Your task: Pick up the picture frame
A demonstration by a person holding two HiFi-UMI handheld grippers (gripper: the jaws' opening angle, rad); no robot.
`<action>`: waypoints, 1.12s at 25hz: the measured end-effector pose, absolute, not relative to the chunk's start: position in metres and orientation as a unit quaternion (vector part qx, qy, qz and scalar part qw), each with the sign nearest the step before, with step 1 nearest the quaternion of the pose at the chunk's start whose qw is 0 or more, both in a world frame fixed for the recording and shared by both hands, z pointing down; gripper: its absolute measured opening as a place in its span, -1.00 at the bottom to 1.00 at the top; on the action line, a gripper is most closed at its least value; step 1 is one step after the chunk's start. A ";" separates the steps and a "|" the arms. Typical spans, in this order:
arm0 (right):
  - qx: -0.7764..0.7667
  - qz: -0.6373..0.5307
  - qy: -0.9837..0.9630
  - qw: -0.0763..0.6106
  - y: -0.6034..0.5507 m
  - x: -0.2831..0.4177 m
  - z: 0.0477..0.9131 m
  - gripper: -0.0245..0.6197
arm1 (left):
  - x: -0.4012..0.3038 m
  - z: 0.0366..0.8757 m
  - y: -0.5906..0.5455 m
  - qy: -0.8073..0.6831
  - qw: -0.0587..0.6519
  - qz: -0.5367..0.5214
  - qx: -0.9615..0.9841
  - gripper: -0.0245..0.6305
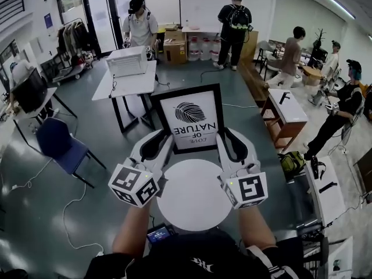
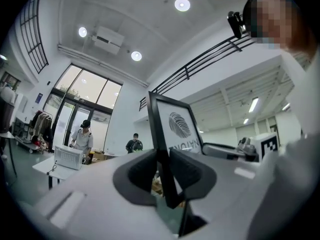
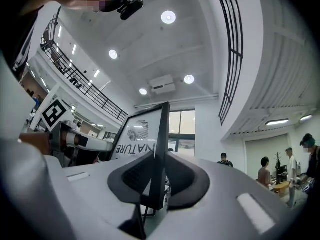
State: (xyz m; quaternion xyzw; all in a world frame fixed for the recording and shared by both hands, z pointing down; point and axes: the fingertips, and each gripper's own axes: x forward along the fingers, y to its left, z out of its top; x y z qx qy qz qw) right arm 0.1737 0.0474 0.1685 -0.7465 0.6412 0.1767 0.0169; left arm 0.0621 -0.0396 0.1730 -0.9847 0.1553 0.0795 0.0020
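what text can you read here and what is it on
"LOVE OF NATURE": print in the picture frame, upside down in the head view.
"NATURE": same print, right gripper view.
Too small to read: blue wall sign.

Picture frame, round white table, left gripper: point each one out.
picture frame (image 1: 190, 118): head view, on its white print.
round white table (image 1: 193, 205): head view, on its bare top.
left gripper (image 2: 163, 159): left gripper view, between its fingertips, clamped on the frame's edge.
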 end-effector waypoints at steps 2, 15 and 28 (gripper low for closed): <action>-0.754 0.177 0.633 0.019 0.056 0.167 0.162 -0.70 | 0.057 0.164 -0.033 0.146 0.013 0.081 -0.986 -0.68; -0.760 0.164 0.627 0.046 0.080 0.150 0.132 -0.70 | 0.040 0.122 -0.010 0.131 0.036 0.093 -0.986 -0.68; -0.749 0.126 0.645 0.080 0.167 0.129 0.120 -0.70 | 0.016 0.098 0.079 0.130 0.022 0.066 -0.989 -0.68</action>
